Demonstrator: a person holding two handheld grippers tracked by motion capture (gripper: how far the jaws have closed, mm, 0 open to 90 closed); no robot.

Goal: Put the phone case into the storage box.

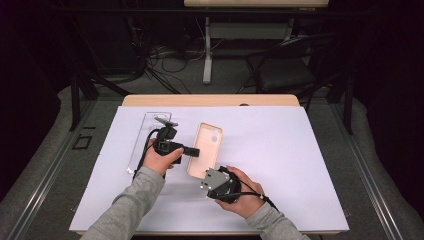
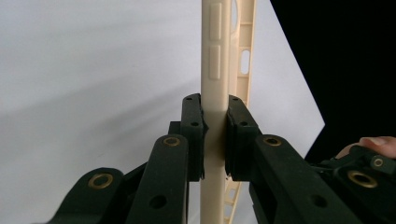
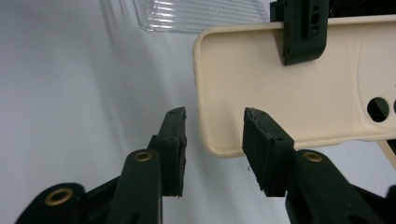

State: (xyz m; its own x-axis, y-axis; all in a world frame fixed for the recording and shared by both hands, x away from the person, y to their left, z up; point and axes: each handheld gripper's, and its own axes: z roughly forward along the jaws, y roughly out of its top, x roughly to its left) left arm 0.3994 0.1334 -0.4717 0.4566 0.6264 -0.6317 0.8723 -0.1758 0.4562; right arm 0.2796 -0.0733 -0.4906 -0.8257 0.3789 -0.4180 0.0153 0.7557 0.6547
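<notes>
**Left gripper pinches the phone case, right gripper stands spread at its near end**

Left gripper [image 1: 192,151] reaches in from the left side of the surface [image 1: 300,150] and pinches the long left edge of the cream phone case [image 1: 205,150]. In the left gripper view its two black pads press on either side of the case's side wall [image 2: 215,116], which runs straight up between them, with the button bumps and the slots of the far wall above. The hand [image 1: 162,157] that holds this gripper rests on the white sheet, grey sleeve behind it.

The right gripper [image 3: 212,140] is spread, its jaws apart and pressing on nothing. In the right gripper view the rounded corner of the phone case [image 3: 289,93] lies just beyond the fingertips: one pad stands off the case on bare sheet, while the other overlaps the case's near edge; whether it touches there I cannot tell. From above, this gripper [image 1: 212,180] sits at the case's near end, its grey plate on top, held by the right hand [image 1: 245,192].

The phone case lies near the middle of the surface, open side up, camera cut-out toward the far edge. A clear plastic tray [image 1: 150,137] lies to the left of it, partly under the left gripper, its ribbed corner [image 3: 196,16] visible beyond the case in the right gripper view.
</notes>
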